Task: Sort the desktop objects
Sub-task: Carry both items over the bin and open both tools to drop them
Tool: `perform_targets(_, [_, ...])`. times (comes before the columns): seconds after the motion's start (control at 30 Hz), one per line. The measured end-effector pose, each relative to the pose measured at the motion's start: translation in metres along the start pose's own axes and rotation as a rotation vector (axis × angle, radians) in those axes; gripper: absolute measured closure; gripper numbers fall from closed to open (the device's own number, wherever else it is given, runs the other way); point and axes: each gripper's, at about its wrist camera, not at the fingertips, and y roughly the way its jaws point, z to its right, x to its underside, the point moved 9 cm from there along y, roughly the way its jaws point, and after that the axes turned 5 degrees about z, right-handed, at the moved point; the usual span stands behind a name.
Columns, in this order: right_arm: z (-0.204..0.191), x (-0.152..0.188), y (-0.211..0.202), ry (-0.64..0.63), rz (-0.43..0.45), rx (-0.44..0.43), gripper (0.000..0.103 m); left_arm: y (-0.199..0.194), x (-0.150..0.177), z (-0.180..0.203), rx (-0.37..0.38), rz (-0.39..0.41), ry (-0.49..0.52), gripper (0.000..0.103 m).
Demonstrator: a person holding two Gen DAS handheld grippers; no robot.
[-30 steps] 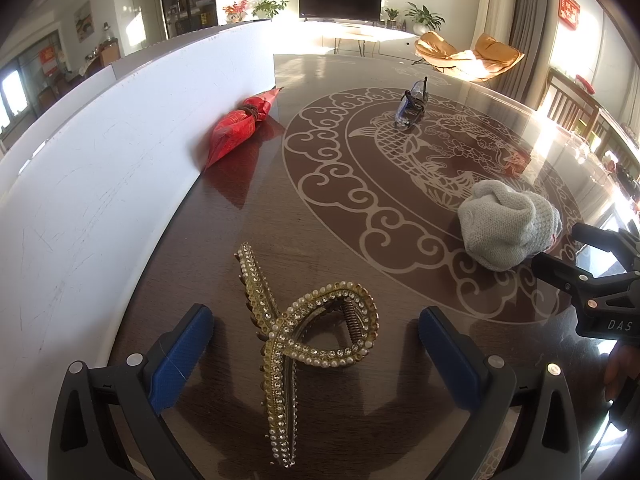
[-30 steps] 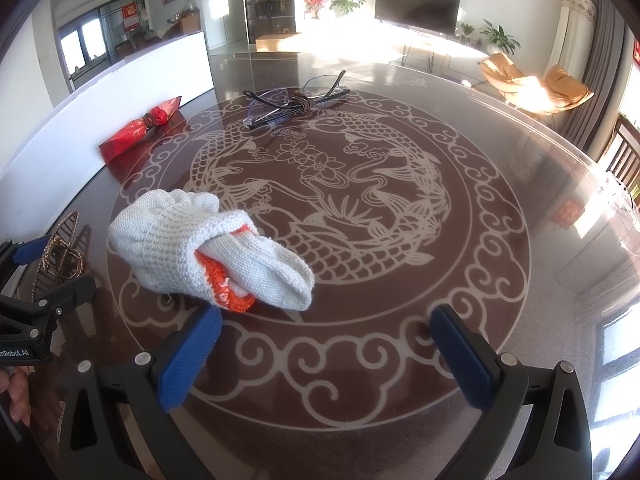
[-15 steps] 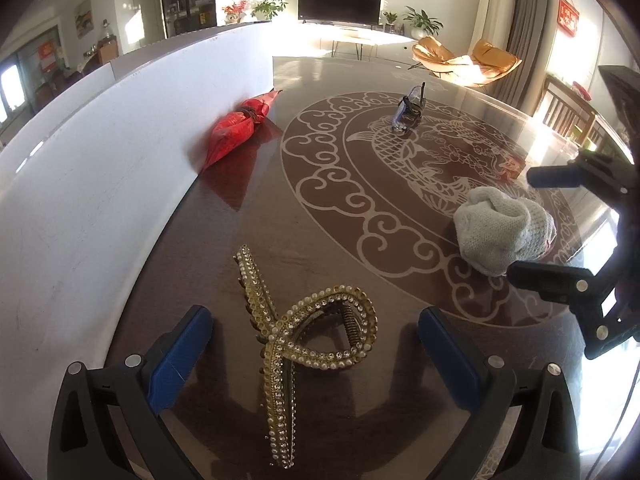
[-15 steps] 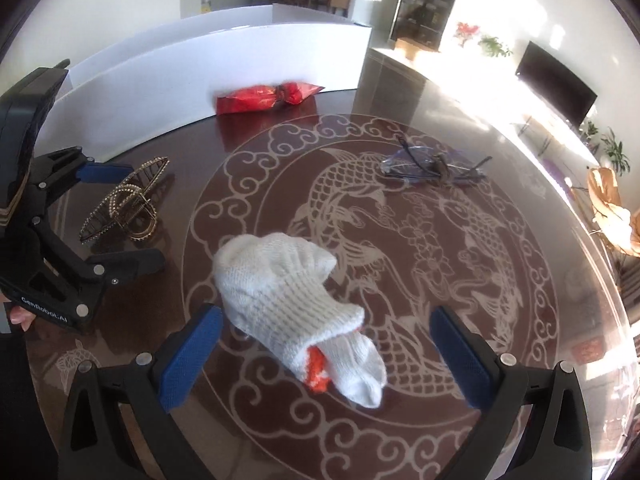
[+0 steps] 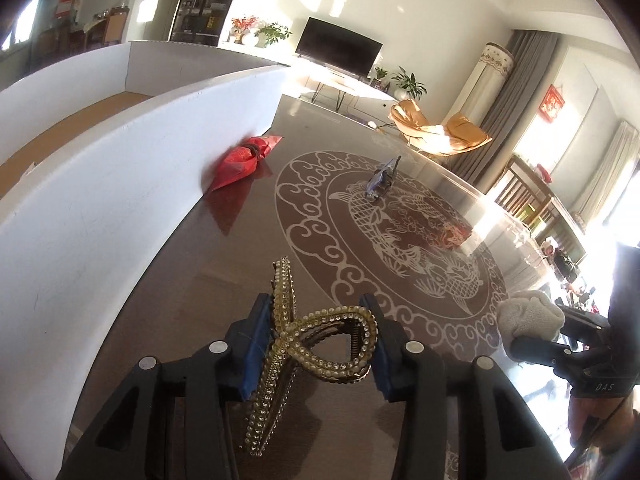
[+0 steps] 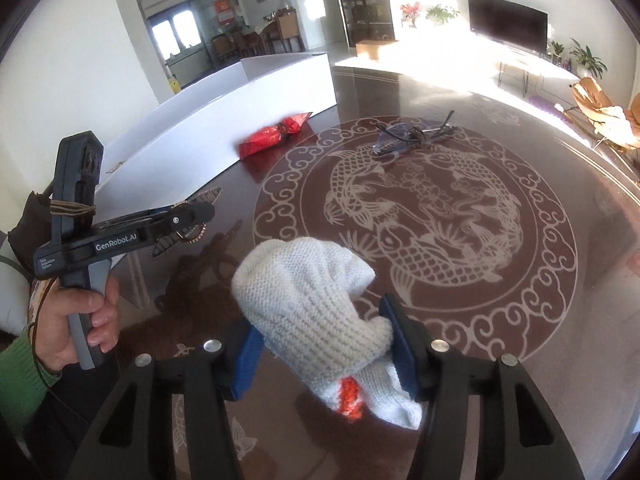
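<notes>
Glossy dark table (image 6: pixel 560 320), carp inlay; sunlit living room behind.

This is a home, an open living and dining room lit by strong sun. A round dark wooden table (image 6: pixel 600 240) with a pale carved fish-and-cloud medallion fills the near ground. Far beyond it a black flat-screen television (image 6: pixel 507 22) stands on a low white console (image 5: pixel 352 84) with green potted plants (image 5: pixel 408 80) beside it. An orange lounge chair (image 5: pixel 436 128) sits at right near grey floor-length curtains (image 5: pixel 516 92), and dark glass-fronted cabinets (image 6: pixel 366 4) line the far wall.
</notes>
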Motion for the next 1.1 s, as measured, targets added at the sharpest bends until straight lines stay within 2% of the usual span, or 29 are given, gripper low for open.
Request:
perform_targets(0.1, [0.007, 0.009, -0.014, 0.022, 0.015, 0.021, 0.047, -0.018, -0.003, 0.015, 0.025, 0.029, 0.028, 0.059])
perform_targets(0.17, [0.004, 0.004, -0.018, 0.022, 0.029, 0.018, 0.047, -0.035, -0.005, 0.022, 0.054, 0.040, 0.009, 0.059])
perform_targets(0.27, [-0.016, -0.022, -0.021, -0.011, 0.065, -0.010, 0.047, -0.067, -0.024, 0.020, 0.094, 0.069, -0.045, 0.059])
perform_targets(0.33, [-0.039, -0.050, -0.017, -0.047, 0.097, -0.045, 0.047, -0.093, -0.049, 0.010, 0.081, 0.113, -0.043, 0.059])
perform_targets(0.43, [-0.090, -0.101, -0.004, -0.114, 0.152, -0.107, 0.047, -0.131, -0.089, -0.027, -0.004, 0.169, -0.035, 0.059])
perform_targets(0.53, [-0.151, -0.154, 0.016, -0.145, 0.192, -0.198, 0.046, -0.153, -0.120, -0.088, -0.142, 0.193, -0.048, 0.059])
perform_targets(0.63, [-0.214, -0.197, 0.046, -0.151, 0.190, -0.302, 0.046, -0.156, -0.133, -0.156, -0.268, 0.141, -0.105, 0.059])
perform_targets(0.7, [-0.253, -0.215, 0.076, -0.152, 0.157, -0.344, 0.046, -0.151, -0.132, -0.196, -0.349, 0.088, -0.127, 0.059])
perform_targets(0.77, [-0.282, -0.226, 0.111, -0.141, 0.101, -0.359, 0.046, -0.145, -0.127, -0.225, -0.404, 0.039, -0.148, 0.059])
perform_targets(0.87, [-0.309, -0.232, 0.163, -0.118, 0.022, -0.353, 0.044, -0.131, -0.115, -0.251, -0.438, -0.013, -0.163, 0.059])
perform_targets(0.93, [-0.319, -0.230, 0.191, -0.084, -0.037, -0.360, 0.040, -0.122, -0.105, -0.265, -0.484, -0.063, -0.175, 0.058])
perform_targets(0.97, [-0.322, -0.229, 0.203, -0.064, -0.063, -0.365, 0.030, -0.119, -0.100, -0.271, -0.514, -0.083, -0.186, 0.057])
perform_targets(1.0, [-0.321, -0.226, 0.210, -0.045, -0.077, -0.367, 0.019, -0.117, -0.095, -0.276, -0.537, -0.101, -0.199, 0.051])
perform_targets(1.03, [-0.321, -0.225, 0.213, -0.028, -0.079, -0.370, 0.016, -0.117, -0.091, -0.281, -0.555, -0.112, -0.212, 0.037])
perform_targets(1.1, [-0.314, -0.226, 0.209, 0.003, -0.053, -0.382, 0.014, -0.121, -0.085, -0.283, -0.572, -0.096, -0.226, 0.031])
